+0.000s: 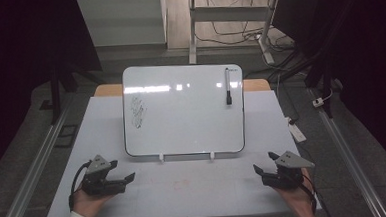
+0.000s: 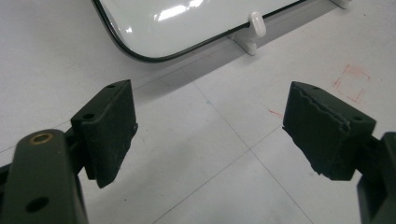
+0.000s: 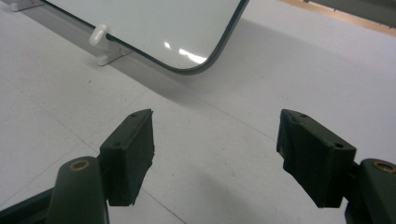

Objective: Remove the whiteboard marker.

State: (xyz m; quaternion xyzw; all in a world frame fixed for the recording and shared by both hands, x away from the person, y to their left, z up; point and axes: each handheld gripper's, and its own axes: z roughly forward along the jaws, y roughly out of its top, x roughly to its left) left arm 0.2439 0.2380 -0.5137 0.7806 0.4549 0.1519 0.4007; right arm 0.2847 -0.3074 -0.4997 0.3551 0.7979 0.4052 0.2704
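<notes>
Both claws spread and empty — left gripper (image 1: pixel 118 178), right gripper (image 1: pixel 265 171) near me. The marker (image 1: pixel 228 86) sits far right on the whiteboard (image 1: pixel 181 114); I'd approach it squarely — across its barrel.

The high view looks forward and down over the whole bench (image 1: pixel 185 189). Each gripper view sits low and close, facing the whiteboard's (image 1: pixel 183 109) near edge, which all three views share.
</notes>
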